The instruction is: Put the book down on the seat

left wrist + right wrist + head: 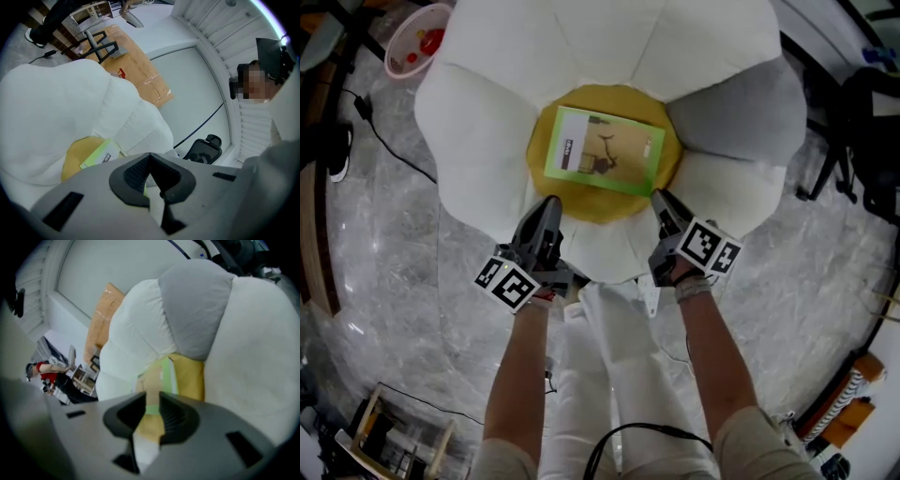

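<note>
Both grippers hover at the near edge of the seat (487,112), and neither is carrying anything. The book (605,150) lies flat, cover up, on the seat's yellow centre (581,204). The left gripper (550,208) has its jaws together with nothing between them, and it sits near and left of the book, clear of it. The right gripper (662,202) shows a narrow gap with only the book visible beyond it, its tips just beside the book's near right corner. I'd call the placing done; all that's left is pulling both tools clear.
</note>
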Demonstrator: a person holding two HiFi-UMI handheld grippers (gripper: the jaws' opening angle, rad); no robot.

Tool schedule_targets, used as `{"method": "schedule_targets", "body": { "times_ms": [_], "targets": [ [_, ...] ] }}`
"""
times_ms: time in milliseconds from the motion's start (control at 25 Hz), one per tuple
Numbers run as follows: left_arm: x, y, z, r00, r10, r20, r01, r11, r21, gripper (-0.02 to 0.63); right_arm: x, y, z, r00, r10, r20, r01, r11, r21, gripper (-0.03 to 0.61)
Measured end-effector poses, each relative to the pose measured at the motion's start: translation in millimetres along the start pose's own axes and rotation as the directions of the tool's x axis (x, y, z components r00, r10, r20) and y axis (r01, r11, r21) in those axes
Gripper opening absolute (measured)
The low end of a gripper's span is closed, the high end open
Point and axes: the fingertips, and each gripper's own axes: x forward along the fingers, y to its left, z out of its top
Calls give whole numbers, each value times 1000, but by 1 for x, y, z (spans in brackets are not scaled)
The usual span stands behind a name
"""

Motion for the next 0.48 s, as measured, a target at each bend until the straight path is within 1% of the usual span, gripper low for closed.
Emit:
{"method": "schedule_targets", "body": {
  "times_ms": [120, 200, 320, 480],
  "targets": [
    [1, -5, 3, 1000, 1, -4, -1, 1000, 15, 25, -5, 9, 2, 1000, 13, 7, -12, 999, -48, 58],
    [2, -12, 3, 1000, -3, -17, 3, 999, 35, 24, -9, 20, 4, 1000, 30, 8, -29, 993, -111, 39],
    [4, -24, 3, 999, -17, -41, 19, 998, 64, 24, -15, 37, 2, 998, 59, -8, -60, 977, -203, 29],
    [5, -34, 5, 998, -28, -51, 32, 996, 79, 25, -22, 59, -2, 995, 98, -29, -103, 961, -258, 22]
  ]
}}
